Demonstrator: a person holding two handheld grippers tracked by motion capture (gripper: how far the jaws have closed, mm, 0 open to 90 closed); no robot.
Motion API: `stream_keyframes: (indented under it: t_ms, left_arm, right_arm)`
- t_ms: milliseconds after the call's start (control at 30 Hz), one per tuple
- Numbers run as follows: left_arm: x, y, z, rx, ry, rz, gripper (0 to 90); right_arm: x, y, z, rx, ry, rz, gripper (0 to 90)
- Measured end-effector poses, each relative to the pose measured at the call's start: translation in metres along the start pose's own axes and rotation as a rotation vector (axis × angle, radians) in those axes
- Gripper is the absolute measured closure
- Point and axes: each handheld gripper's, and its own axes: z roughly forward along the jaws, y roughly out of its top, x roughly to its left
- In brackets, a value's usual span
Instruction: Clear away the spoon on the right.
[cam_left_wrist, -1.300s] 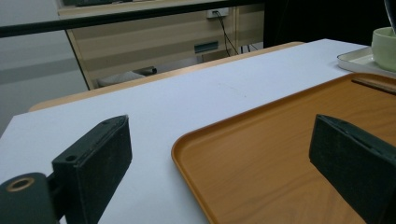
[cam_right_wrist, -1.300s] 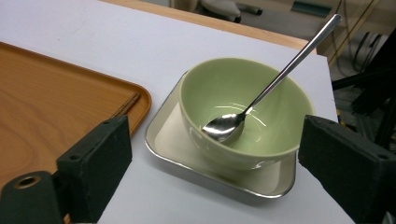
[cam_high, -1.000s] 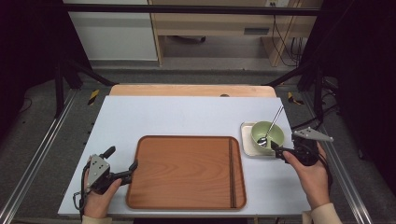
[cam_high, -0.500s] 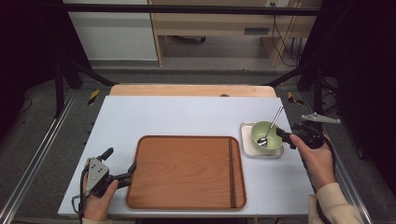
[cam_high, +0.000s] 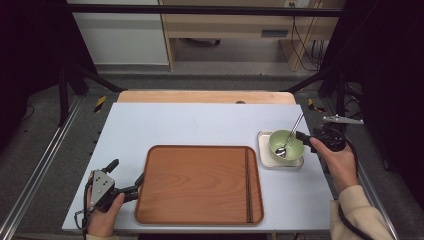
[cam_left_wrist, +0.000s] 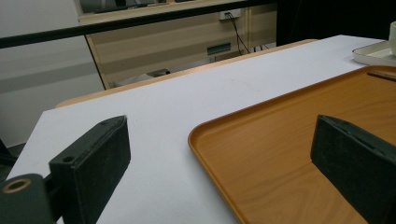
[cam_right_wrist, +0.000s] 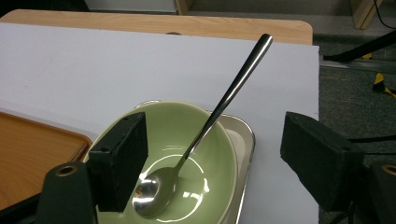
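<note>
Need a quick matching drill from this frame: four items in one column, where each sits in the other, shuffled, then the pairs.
1. spoon
2. green bowl
3. wooden tray
4. left gripper

a. on the small white tray
b. at the wooden tray's left edge
c. leaning in the green bowl
d. middle of the table

Pairs: 1-c, 2-a, 3-d, 4-b

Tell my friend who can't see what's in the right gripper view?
A metal spoon leans in a green bowl on a small white tray, between the open black jaws of the right gripper. They sit on a white table, beside a wooden tray.
</note>
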Motion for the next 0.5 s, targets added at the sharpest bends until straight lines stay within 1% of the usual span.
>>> stream_keyframes:
  t_ms: [33,67,133,167,200,267,300,333,367,400,433,467,500]
  left_arm:
    - [0.0,0.0,0.0,0.002,0.001,0.005,4.6]
    - [0.0,-0.001,0.002,0.01,0.002,0.017,4.6]
    - [-0.001,-0.001,0.003,0.013,0.002,0.02,4.6]
    - [-0.001,-0.002,0.003,0.014,0.002,0.02,4.6]
    - [-0.001,-0.002,0.003,0.013,0.002,0.018,4.6]
    - [0.0,-0.001,0.002,0.01,0.002,0.016,4.6]
    - [0.0,-0.001,0.002,0.008,0.004,0.012,4.6]
    - [0.0,-0.001,0.002,0.008,0.004,0.012,4.6]
    - [0.0,-0.001,0.001,0.009,0.006,0.009,4.6]
    - [0.002,-0.001,-0.001,0.005,0.008,-0.001,4.6]
    - [0.002,-0.001,-0.001,0.003,0.008,-0.01,4.6]
    - [0.002,-0.001,-0.001,0.003,0.008,-0.01,4.6]
    - [0.003,-0.002,-0.001,0.002,0.004,-0.016,4.6]
  right_arm:
    - [-0.003,-0.001,0.001,-0.003,0.004,0.012,20.5]
    - [-0.004,-0.001,0.002,-0.002,0.004,0.014,19.0]
    - [-0.006,-0.002,0.004,-0.005,0.003,0.022,17.7]
    - [-0.007,-0.003,0.005,-0.001,0.009,0.038,16.4]
    - [-0.011,-0.004,0.01,-0.001,0.014,0.049,15.5]
    - [-0.013,-0.004,0.012,-0.005,0.012,0.049,15.9]
    - [-0.016,-0.004,0.017,-0.009,0.019,0.061,17.4]
    - [-0.016,-0.004,0.017,-0.009,0.019,0.061,17.4]
    - [-0.018,-0.004,0.02,-0.016,0.027,0.082,21.7]
    - [-0.019,-0.004,0.022,-0.024,0.033,0.086,24.4]
    - [-0.018,-0.004,0.023,-0.035,0.034,0.095,25.8]
    - [-0.018,-0.004,0.025,-0.038,0.028,0.097,27.0]
    - [-0.018,-0.004,0.026,-0.041,0.036,0.109,29.7]
